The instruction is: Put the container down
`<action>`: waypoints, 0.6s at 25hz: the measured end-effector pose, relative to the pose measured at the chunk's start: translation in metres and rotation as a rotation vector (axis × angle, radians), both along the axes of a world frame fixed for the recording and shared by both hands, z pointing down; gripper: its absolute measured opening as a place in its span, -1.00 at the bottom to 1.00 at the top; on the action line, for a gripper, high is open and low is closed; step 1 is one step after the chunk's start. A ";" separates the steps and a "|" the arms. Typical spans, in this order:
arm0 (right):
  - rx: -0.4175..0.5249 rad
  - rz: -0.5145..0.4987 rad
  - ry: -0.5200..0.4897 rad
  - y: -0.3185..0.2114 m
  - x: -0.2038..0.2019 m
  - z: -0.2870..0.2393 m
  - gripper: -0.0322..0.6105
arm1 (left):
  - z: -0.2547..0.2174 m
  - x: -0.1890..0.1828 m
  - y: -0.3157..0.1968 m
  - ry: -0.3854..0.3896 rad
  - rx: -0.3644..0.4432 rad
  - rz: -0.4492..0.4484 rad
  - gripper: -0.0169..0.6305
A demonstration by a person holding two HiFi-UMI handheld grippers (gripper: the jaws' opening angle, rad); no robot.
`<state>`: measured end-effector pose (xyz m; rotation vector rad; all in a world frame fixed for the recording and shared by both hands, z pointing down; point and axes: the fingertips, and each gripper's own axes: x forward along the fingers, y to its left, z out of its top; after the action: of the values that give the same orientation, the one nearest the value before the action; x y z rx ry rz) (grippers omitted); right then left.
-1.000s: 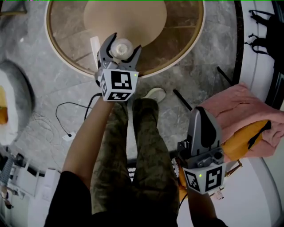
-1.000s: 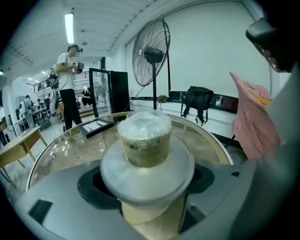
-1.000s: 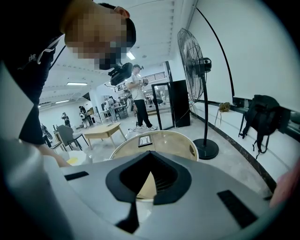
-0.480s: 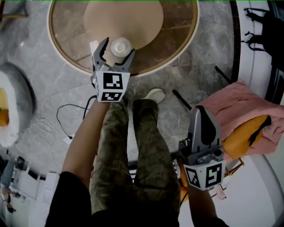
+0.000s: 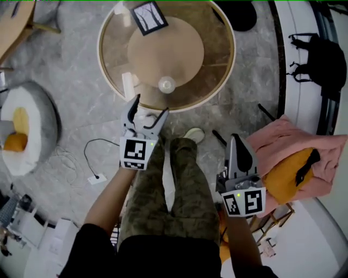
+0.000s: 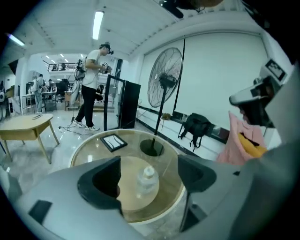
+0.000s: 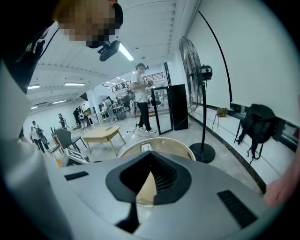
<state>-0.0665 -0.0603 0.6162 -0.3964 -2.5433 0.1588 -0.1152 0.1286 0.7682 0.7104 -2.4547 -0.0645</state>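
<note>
One container (image 5: pixel 167 84), a clear jar with a pale cap, stands upright on the round glass counter (image 5: pixel 217 70). Its long axis is vertical and its cap faces up. It sits near the counter's near edge, just in front of the tan disc under the glass. One dark framed picture (image 5: pixel 148 16) lies at the far side.

There are two grippers. The left gripper (image 5: pixel 149 106) hangs off the counter's near edge, well apart from the container. Its jaws have just been opening and stand wide apart with nothing between them; the container shows beyond the gap. The right gripper (image 5: pixel 235 139), lower right beside a pink cloth (image 5: pixel 293 136), has its jaws together and holds nothing.
</note>
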 end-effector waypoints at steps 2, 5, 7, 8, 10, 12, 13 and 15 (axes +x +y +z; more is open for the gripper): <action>0.016 0.016 -0.020 0.001 -0.007 -0.044 -0.83 | -0.076 0.006 0.009 -0.020 0.058 -0.020 0.26; 0.027 0.049 -0.067 0.003 -0.013 -0.110 -0.83 | -0.195 0.010 0.025 -0.043 0.147 -0.049 0.25; 0.036 0.050 -0.106 0.009 -0.011 -0.154 -0.83 | -0.268 0.014 0.036 -0.079 0.167 -0.059 0.13; 0.042 0.042 -0.127 0.013 -0.010 -0.176 -0.83 | -0.301 0.015 0.044 -0.106 0.163 -0.071 -0.03; 0.049 0.027 -0.166 0.024 -0.010 -0.216 -0.83 | -0.360 0.017 0.060 -0.164 0.148 -0.107 -0.39; 0.053 0.027 -0.191 0.036 -0.010 -0.251 -0.83 | -0.407 0.020 0.077 -0.210 0.152 -0.131 -0.66; 0.060 0.026 -0.201 0.042 -0.009 -0.266 -0.83 | -0.426 0.023 0.085 -0.232 0.159 -0.137 -0.73; 0.079 0.000 -0.223 0.057 -0.008 -0.290 -0.83 | -0.458 0.028 0.101 -0.300 0.146 -0.143 -0.83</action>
<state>-0.0742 -0.0031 0.3261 -0.4033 -2.7584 0.0145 -0.0867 0.2293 0.3103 0.6435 -2.8093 -0.2074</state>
